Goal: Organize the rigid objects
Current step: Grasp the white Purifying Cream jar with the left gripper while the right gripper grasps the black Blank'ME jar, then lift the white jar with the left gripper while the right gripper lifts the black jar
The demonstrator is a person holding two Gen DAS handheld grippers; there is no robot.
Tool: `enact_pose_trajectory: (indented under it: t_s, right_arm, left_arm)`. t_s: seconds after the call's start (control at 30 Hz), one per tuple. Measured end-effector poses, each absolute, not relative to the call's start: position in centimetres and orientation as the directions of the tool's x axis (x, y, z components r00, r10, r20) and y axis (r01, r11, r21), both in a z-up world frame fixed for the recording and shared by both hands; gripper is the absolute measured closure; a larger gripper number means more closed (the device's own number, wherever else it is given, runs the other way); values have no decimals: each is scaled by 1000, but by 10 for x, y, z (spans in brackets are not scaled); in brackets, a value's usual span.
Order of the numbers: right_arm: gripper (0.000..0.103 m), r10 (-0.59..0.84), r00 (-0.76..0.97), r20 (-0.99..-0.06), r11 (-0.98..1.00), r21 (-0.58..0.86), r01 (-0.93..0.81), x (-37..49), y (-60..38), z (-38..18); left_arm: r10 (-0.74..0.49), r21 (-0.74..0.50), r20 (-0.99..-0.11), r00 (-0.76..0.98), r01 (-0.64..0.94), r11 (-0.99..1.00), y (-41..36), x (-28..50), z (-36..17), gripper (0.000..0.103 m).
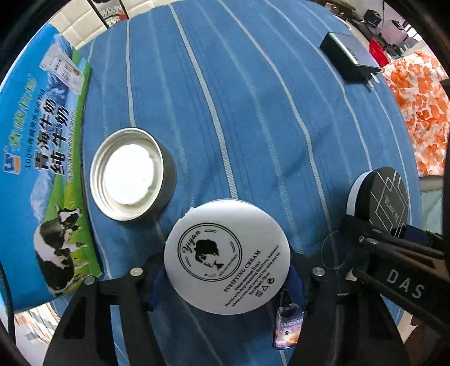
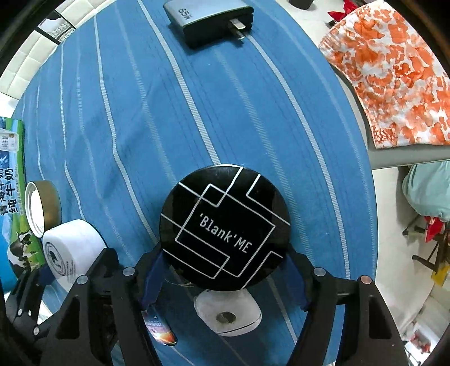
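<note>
Currently my left gripper (image 1: pixel 226 274) clamps the white round cream jar (image 1: pixel 227 256); my right gripper (image 2: pixel 225 277) clamps the black round compact (image 2: pixel 225 228), both over the blue striped cloth (image 1: pixel 239 112).

White cream jar (image 1: pixel 226 256), lid face: "Yiyan", "skin care products", "PURIFYING CREAM"; smaller lines below only partly legible. Black round compact (image 2: pixel 225 228), lid: "'Blank'ME". Grey charger (image 2: pixel 206 21), far end: "65W". Milk carton box (image 1: pixel 42 157), left: large Chinese characters "纯牛奶". Black gripper arm (image 1: pixel 405 283), near right: "DAS".
</note>
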State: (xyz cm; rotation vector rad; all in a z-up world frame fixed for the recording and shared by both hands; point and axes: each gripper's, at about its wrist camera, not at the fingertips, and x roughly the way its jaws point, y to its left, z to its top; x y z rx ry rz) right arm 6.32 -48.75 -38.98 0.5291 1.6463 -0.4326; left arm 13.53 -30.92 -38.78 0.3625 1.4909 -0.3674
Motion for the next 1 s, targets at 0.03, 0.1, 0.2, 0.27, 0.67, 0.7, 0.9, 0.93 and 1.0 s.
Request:
enact_pose_trajectory:
  t_s: [0.03, 0.1, 0.2, 0.27, 0.67, 0.7, 0.9, 0.93, 1.0]
  right_arm:
    - [30, 87, -99, -991, 824, 15, 566, 61, -486, -388]
    - [30, 76, -87, -993, 828, 14, 560, 57, -485, -384]
    - [33, 42, -66, -997, 841, 0, 541, 51, -483, -375]
    - [37, 24, -58, -998, 851, -10, 524, 49, -480, -370]
    - [26, 185, 10, -983, 784, 153, 602, 19, -502, -353]
    - [26, 188, 28, -982, 769, 164, 617, 17, -506, -349]
    - [26, 172, 16, -985, 747, 141, 650, 39, -514, -363]
    - [25, 164, 5, -986, 747, 127, 652, 45, -514, -368]
    - [23, 139, -33, -990, 757, 85, 648, 56, -518, -385]
  left_arm:
    - [-15, 14, -998, 59, 454, 891, -312, 131, -383, 38]
    - [-13, 22, -997, 73, 462, 887, -312, 121, -376, 38]
    - [-12, 34, -996, 93, 473, 880, -311, 114, -364, 38]
    - [-5, 42, -995, 99, 471, 881, -309, 109, -356, 38]
    - [-10, 17, -998, 65, 405, 914, -283, 94, -354, 38]
    - [-17, 9, -998, 63, 396, 918, -283, 94, -352, 38]
    - [-20, 12, -997, 80, 388, 921, -296, 103, -347, 38]
    - [-17, 16, -997, 81, 391, 920, -299, 104, -348, 38]
    - [-9, 24, -997, 79, 397, 918, -306, 105, -352, 38]
